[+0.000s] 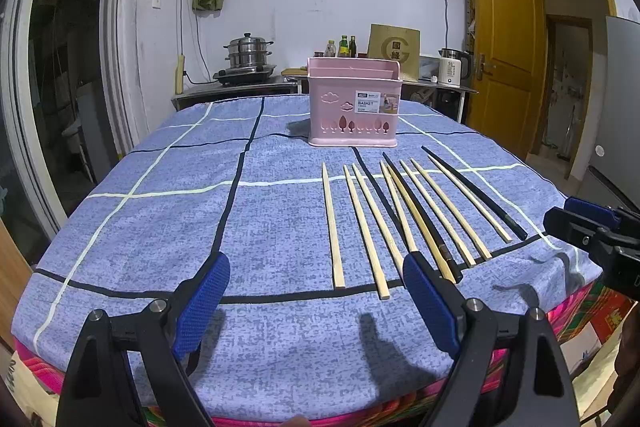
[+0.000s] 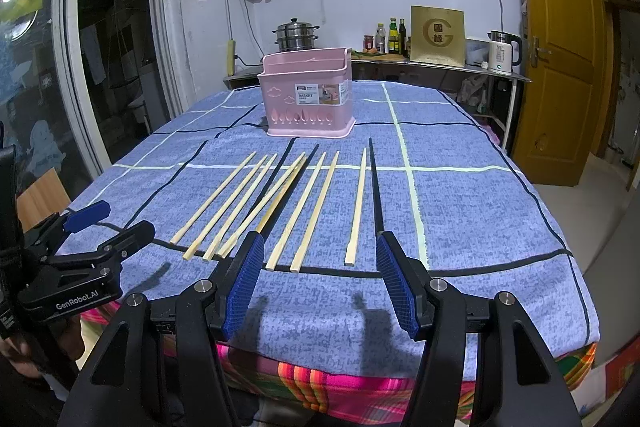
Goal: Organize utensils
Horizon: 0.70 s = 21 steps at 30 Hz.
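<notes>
Several bamboo chopsticks (image 1: 333, 227) and black chopsticks (image 1: 476, 191) lie side by side on the blue checked tablecloth (image 1: 160, 219); they also show in the right wrist view (image 2: 308, 211). A pink plastic basket (image 1: 353, 103) stands upright behind them, also in the right wrist view (image 2: 307, 97). My left gripper (image 1: 316, 277) is open and empty near the table's front edge, just short of the chopsticks' near ends. My right gripper (image 2: 320, 255) is open and empty above the near ends of the right-hand chopsticks. Each gripper shows in the other's view, the right one (image 1: 592, 227) and the left one (image 2: 100, 227).
A steel counter (image 1: 240, 89) behind the table carries a steamer pot (image 1: 248, 53), bottles (image 1: 342, 47), a gold box (image 1: 394, 49) and a white kettle (image 1: 452, 67). A yellow door (image 1: 504, 43) stands at the right. The table's front edge drops to a striped cloth (image 2: 320, 379).
</notes>
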Tool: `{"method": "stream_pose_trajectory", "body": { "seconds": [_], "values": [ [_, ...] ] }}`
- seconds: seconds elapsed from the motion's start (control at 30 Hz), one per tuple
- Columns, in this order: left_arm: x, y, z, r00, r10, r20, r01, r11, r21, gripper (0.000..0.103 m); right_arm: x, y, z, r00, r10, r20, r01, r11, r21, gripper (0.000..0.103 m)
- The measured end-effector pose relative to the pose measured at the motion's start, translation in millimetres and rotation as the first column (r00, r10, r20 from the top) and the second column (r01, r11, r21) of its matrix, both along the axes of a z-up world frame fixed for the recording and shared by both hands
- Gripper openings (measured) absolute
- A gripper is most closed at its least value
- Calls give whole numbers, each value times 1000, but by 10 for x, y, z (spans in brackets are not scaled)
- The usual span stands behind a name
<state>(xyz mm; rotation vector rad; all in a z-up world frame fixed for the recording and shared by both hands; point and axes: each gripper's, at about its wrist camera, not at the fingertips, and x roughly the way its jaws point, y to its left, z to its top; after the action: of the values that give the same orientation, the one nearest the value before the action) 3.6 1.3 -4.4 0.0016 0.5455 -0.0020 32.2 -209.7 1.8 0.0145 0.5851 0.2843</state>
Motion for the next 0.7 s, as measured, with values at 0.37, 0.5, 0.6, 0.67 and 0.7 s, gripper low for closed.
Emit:
{"method": "stream_pose_trajectory", "body": {
  "seconds": [0.37,0.5,0.6,0.67,0.7],
  "values": [
    [0,-22,-6,1000,-1,-3,1,1000,-4,89,-13,-1,12,1000,-1,4,1,1000,-2,59],
    [-12,-32,-9,1000,-2,-3,2,1000,-6,89,-8,-1,16,1000,0,4,0,1000,-3,59],
    [-2,-21,-4,1000,-2,-3,2,1000,-6,89,-13,0,16,1000,0,4,0,1000,-2,59],
    [-4,-28,-4,1000,-2,-4,2,1000,-8,89,-13,0,13,1000,-1,4,1,1000,-3,59],
    [-1,-28,6,1000,-3,-5,3,1000,-8,89,-12,0,16,1000,-1,4,1,1000,-3,59]
  ]
}}
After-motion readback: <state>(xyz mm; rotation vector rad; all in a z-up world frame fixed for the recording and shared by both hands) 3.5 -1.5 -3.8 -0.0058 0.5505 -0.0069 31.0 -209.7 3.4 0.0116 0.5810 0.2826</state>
